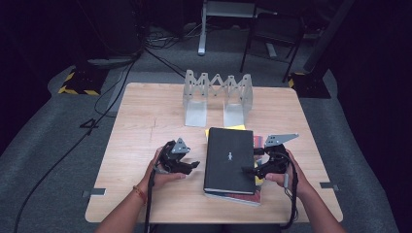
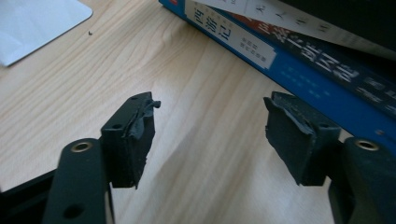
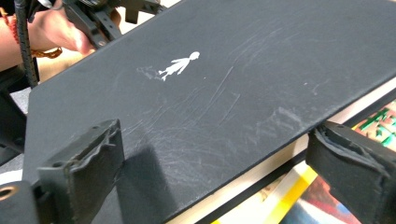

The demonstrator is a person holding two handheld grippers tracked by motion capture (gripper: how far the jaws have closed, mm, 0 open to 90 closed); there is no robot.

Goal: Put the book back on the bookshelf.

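While the right gripper [image 1: 256, 169] stands with its fingers [image 3: 81, 165] spread about the near right edge of the black book [image 1: 230, 159], one pad lies over the cover and the other [image 3: 350, 163] sits beyond the page edge; I cannot see either pad pressing, so I read it as open around the edge, not yet gripping. Left of the black book, the left gripper [image 1: 189, 165] has its fingers [image 2: 133, 135] parted wide with only bare worktop [image 1: 145, 126] between them; it holds nothing, and its far finger is near the blue book [image 2: 299, 74] low in the pile.

That black book tops a small stack: under it show a red-edged book [image 1: 235, 197] at the near end and a yellow one [image 1: 232, 127] peeking out at the far end. Behind the black book, well apart from it, stands a grey folding book rack [image 1: 217, 94].

By its look the black book is a stiff hardback, fairly thick, so probably heavy for a one-sided pinch. Its matt cover is scuffed and smooth, likely slippery against worn pads. A hold across the full thickness at the long edges, one gripper on each side near the middle of its length, should keep it level; a grip on the cover alone would likely swing it open.
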